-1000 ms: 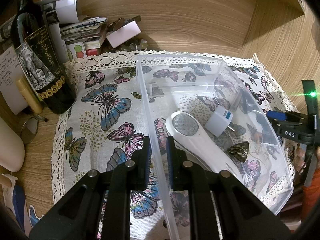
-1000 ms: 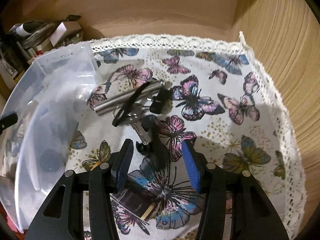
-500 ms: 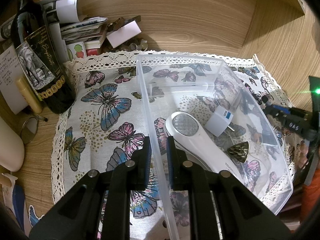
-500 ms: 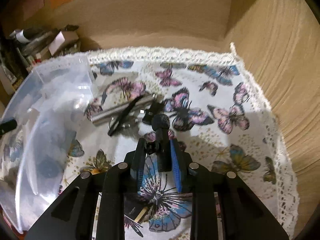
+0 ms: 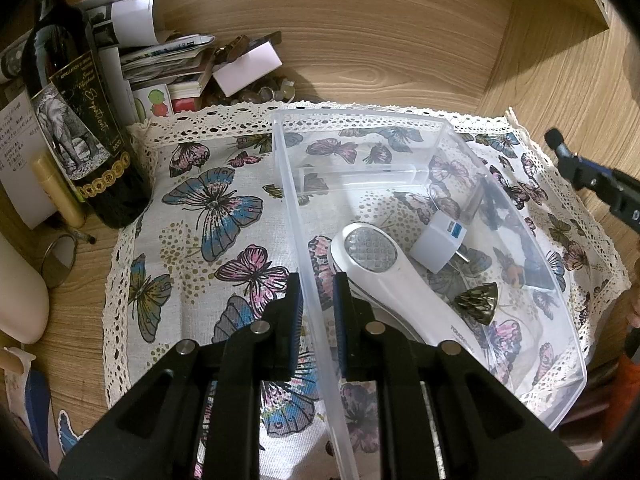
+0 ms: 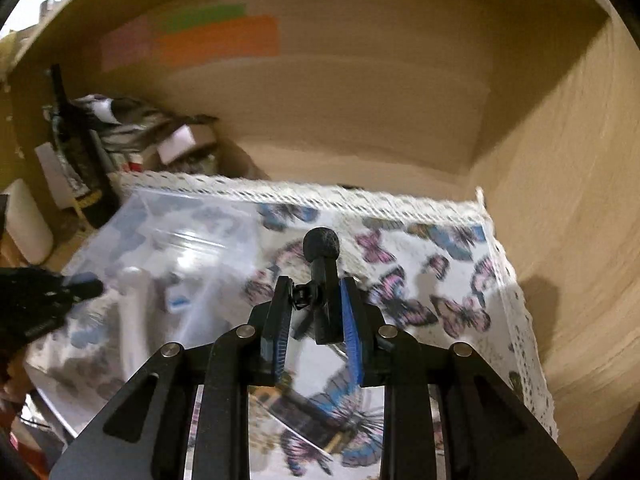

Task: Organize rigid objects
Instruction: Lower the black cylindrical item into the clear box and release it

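Small black microphone lifted, clear bin steadied

The right gripper (image 6: pixel 312 320) has its jaws clamped on a small black microphone (image 6: pixel 322 264), whose foam head sticks out past the jaw tips, clear of the butterfly cloth (image 6: pixel 432 280) on the table. The left gripper (image 5: pixel 316 312) has its jaws pinched on the near wall of the clear plastic bin (image 5: pixel 400 120), with a white handheld device (image 5: pixel 384 268) and a white plug adapter (image 5: pixel 438 246) lying just beyond them inside. The carry step looks under way; next, the microphone likely needs swinging over the bin's rim and releasing into a free patch.
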The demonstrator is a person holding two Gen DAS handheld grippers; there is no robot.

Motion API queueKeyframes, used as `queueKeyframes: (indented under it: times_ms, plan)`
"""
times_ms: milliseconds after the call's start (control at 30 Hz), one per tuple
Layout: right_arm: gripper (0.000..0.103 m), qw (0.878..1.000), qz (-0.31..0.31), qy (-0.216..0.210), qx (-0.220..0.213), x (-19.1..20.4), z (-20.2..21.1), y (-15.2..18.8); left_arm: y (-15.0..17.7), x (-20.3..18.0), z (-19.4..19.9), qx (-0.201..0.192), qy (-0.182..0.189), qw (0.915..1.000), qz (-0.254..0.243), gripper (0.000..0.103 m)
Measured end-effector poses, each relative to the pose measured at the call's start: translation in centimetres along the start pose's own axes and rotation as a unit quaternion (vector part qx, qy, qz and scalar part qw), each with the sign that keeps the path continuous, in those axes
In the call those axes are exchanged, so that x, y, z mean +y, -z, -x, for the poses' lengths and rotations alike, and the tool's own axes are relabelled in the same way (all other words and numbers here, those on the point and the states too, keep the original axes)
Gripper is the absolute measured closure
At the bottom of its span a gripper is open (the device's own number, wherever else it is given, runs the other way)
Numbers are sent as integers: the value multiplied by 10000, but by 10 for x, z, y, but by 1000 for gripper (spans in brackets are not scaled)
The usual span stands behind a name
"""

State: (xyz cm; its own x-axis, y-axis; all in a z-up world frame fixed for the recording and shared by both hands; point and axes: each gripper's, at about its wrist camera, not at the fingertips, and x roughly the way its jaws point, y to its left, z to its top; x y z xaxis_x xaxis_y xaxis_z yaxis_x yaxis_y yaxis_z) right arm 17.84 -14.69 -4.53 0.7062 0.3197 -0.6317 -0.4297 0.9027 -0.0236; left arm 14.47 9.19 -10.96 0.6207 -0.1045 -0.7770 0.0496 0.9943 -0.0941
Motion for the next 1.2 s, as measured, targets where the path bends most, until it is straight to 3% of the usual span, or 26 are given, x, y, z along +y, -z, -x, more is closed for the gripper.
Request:
queueKeyframes:
  times_ms: [200, 633, 900, 1033, 1200]
  plan:
    - [81, 9988, 247, -400, -101, 29, -2, -10, 0, 0, 0, 1, 0, 10000, 2, 90]
    - [81, 9878, 588, -1278, 672, 87, -47, -6, -1, 1, -1, -1, 56, 10000, 34, 90]
    - [81, 9809, 896, -1382, 1039, 100, -56, 4, 0, 1, -1, -5, 50, 10000, 38, 90]
    - [80, 9809, 1017, -1307, 1024, 104, -58, 6, -1, 1, -1, -3, 47, 10000, 32, 90]
    - [59, 9826, 1004, -1283, 894, 103, -52, 5, 0, 0, -1, -2, 39, 10000, 16, 90]
